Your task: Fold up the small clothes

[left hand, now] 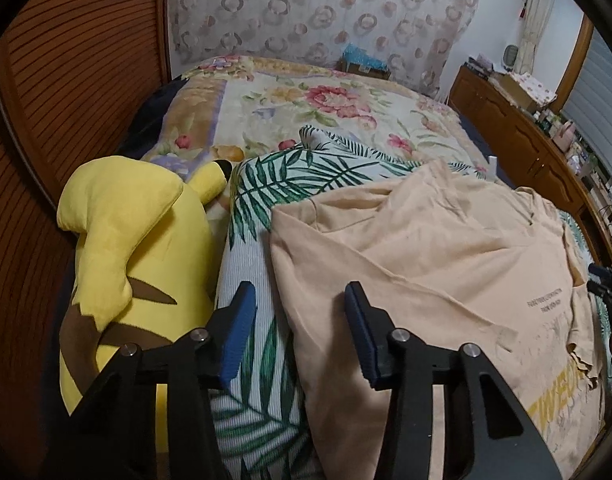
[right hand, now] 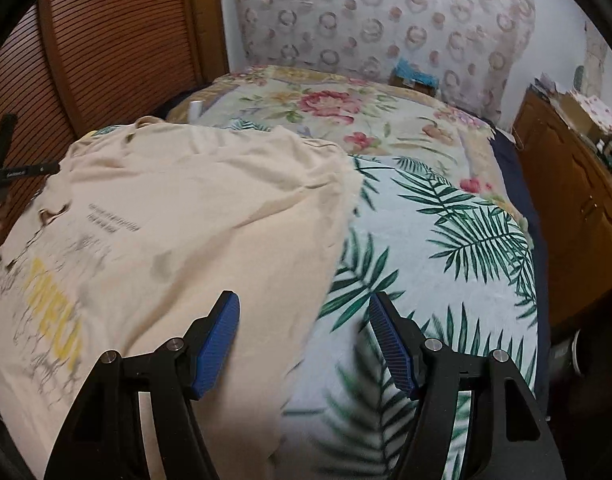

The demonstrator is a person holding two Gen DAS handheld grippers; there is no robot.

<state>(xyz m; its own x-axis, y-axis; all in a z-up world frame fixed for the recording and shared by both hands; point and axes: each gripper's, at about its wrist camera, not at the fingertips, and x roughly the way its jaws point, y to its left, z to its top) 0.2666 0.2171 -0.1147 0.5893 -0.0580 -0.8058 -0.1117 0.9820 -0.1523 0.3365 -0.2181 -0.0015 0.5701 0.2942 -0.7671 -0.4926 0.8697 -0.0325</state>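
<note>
Left wrist view: the left gripper (left hand: 300, 332) hangs over the near left hem of a beige T-shirt (left hand: 425, 264) spread on a bed (left hand: 266, 92). Its jaws stand apart with nothing pinched; the shirt's left edge runs up between them toward 12 o'clock, so the cloth lies from 12 round to 3 o'clock of the jaws. A yellow plush toy (left hand: 138, 248) sits at 9 o'clock, beside the leaf-print sheet (left hand: 290, 176).

Right wrist view: the right gripper (right hand: 306, 340) hovers over the shirt's right edge, jaws apart and empty, the left pad over beige cloth, the right pad over leaf-print sheet. The shirt fills the frame from 9 to 12 o'clock; its printed lettering (right hand: 54, 304) sits at 9 o'clock, blurred, and appears to be yellow capitals. The shirt's long axis runs from the near hem away toward the collar at the far end of the bed.

Each hand is nearest its own side seam, so a lengthwise fold would likely begin with both jaws closing on those edges.
</note>
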